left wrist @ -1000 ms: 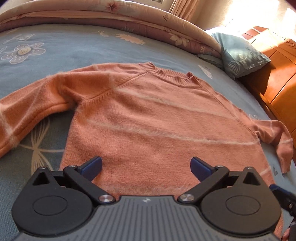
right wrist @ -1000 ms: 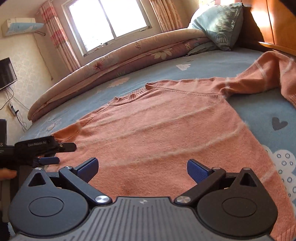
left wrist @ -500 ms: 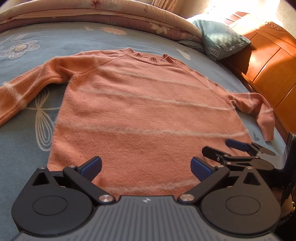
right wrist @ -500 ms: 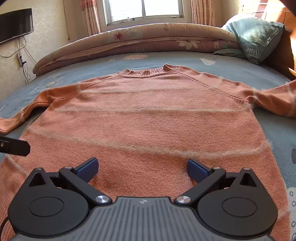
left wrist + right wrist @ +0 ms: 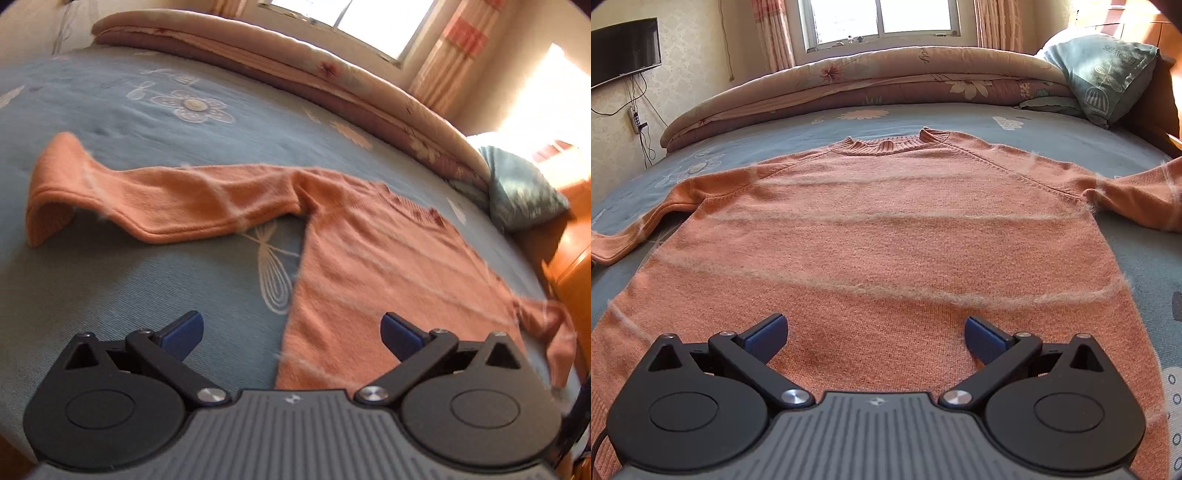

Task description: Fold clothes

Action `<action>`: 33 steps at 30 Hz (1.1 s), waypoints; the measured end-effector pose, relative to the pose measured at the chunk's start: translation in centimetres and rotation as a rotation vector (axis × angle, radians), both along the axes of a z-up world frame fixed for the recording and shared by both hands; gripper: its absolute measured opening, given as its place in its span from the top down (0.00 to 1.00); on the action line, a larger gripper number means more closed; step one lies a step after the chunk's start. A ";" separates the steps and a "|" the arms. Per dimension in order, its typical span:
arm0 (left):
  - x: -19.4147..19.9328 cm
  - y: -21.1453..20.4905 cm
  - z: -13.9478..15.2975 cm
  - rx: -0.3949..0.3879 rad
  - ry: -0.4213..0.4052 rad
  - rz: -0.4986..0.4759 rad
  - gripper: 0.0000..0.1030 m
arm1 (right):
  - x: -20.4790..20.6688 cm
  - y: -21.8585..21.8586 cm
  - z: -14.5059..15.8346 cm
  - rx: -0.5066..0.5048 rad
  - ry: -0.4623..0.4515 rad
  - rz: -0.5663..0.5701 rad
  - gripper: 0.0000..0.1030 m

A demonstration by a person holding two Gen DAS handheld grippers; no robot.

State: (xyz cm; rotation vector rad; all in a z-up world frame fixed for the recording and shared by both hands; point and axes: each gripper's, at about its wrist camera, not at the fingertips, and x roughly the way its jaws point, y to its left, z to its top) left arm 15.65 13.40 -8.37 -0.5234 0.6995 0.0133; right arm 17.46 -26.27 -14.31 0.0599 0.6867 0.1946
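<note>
Bedroom, daylight through the window (image 5: 879, 16), rolled floral quilt (image 5: 871, 88) along the far edge of the bed (image 5: 1137, 266), teal pillow (image 5: 1104, 74) at the right corner. Orange sweater (image 5: 879, 236) lies flat, front up, on the blue printed bedsheet, spread out with nothing folded — neither sleeve turned in, hem not brought up, so by my read the task is at the very start and every fold is left. Knit looks soft and fuzzy, thin pale hairy stripes across the body, ribbed round collar (image 5: 890, 144) slightly wavy, raglan seams running down from the neck. Left sleeve (image 5: 162, 199) stretches outward in the left wrist view, its ribbed cuff humped and curling under; right sleeve (image 5: 1137, 199) runs off toward the wooden furniture. Left tongs (image 5: 291, 332) wide apart, holding nothing, hovering over the sweater's left side edge and the bare sheet beside it. Right tongs (image 5: 875, 334) also wide and empty, over the lower middle of the body near the hem. Left view is motion-blurred — fine knit detail there unclear.
</note>
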 end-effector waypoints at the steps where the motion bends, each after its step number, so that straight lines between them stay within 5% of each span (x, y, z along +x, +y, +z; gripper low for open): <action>1: 0.3 1.3 -0.5 -0.031 -0.011 0.060 0.03 | 0.0 0.1 0.0 -0.007 -0.001 0.001 0.00; 8: 1.9 8.9 -3.9 -0.186 -0.112 0.393 0.04 | 0.0 -0.3 0.0 0.022 -0.002 -0.014 0.00; 15: 4.7 12.4 -5.0 -0.184 -0.141 0.510 0.07 | 0.2 0.3 -0.2 -0.011 -0.004 -0.017 0.00; 17: 5.2 12.7 -4.9 -0.168 -0.138 0.510 0.17 | 0.2 0.6 -0.3 -0.028 -0.003 -0.017 0.00; 21: 6.6 12.6 -4.6 -0.081 -0.080 0.494 0.70 | 0.2 0.5 -0.3 -0.024 -0.003 -0.018 0.00; 24: 6.7 12.5 -4.1 0.000 -0.048 0.486 0.89 | 0.2 0.5 -0.3 -0.026 -0.004 -0.018 0.00; 33: 9.7 12.9 1.8 0.251 -0.058 0.483 0.95 | 0.3 0.7 -0.4 -0.033 -0.004 -0.013 0.00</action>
